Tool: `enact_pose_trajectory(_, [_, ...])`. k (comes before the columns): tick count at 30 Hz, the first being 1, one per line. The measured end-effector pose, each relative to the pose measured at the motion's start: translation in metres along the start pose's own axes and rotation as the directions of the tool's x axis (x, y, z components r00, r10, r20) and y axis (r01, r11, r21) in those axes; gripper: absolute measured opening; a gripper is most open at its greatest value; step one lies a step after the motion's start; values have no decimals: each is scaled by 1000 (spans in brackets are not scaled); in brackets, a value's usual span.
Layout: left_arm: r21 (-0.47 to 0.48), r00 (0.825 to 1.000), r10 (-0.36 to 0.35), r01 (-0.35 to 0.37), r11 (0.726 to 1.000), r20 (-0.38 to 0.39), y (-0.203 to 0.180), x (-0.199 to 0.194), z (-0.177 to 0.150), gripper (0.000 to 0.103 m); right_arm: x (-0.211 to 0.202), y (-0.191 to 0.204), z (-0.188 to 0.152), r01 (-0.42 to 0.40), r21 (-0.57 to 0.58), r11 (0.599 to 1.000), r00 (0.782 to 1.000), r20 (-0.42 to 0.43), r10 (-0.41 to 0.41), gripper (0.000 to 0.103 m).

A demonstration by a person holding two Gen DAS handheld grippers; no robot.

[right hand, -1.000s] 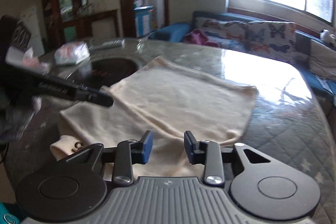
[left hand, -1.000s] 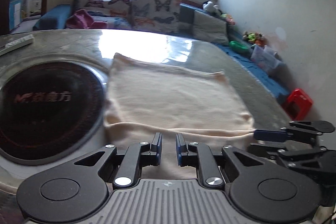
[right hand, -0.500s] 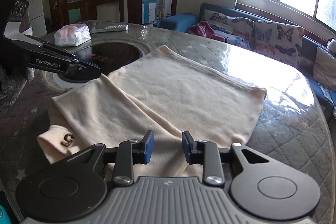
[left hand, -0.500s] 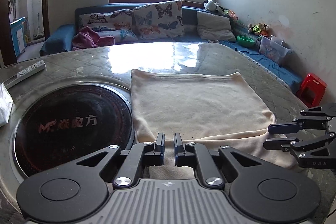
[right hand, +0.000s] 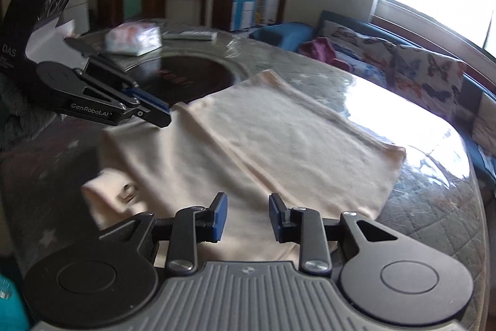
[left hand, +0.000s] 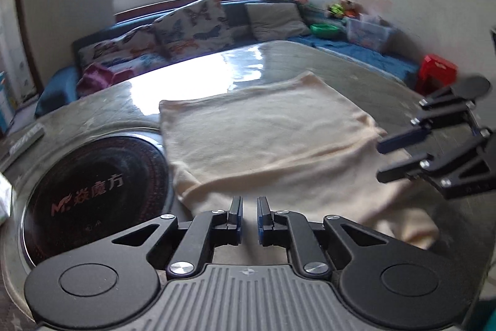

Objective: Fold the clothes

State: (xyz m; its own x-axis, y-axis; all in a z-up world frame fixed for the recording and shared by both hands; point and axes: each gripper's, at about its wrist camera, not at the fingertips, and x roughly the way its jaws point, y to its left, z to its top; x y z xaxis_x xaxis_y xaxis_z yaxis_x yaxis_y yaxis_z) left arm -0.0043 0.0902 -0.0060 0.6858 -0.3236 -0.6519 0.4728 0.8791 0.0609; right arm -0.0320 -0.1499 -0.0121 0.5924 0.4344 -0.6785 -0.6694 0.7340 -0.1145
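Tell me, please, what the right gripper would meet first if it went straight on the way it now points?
Most likely the cream knit garment lying flat on the table: the right gripper points down at its near part, with nothing between its open jaws. Depth is hard to judge.

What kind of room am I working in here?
Most likely a home living and dining room: a round table with a built-in cooktop, a sofa with butterfly cushions under the window, and a cream garment laid out.
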Motion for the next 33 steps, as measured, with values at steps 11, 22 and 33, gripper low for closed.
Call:
enact_pose_trajectory(11, [203, 1000, 2, 2, 979, -19, -20, -22, -26, 13, -6, 3, -21, 14, 10, 1000, 999, -46, -14, 28])
enact_pose_trajectory(22, [486, 1000, -14, 5, 874, 16, -60, -20, -55, 26, -33, 11, -23, 15, -90, 996, 999, -49, -20, 38])
enact_pose_trajectory(33, [402, 993, -65, 23, 915, 93, -49, -6, -31, 9, -45, 36, -35, -33, -311, 950, 997, -73, 10, 60])
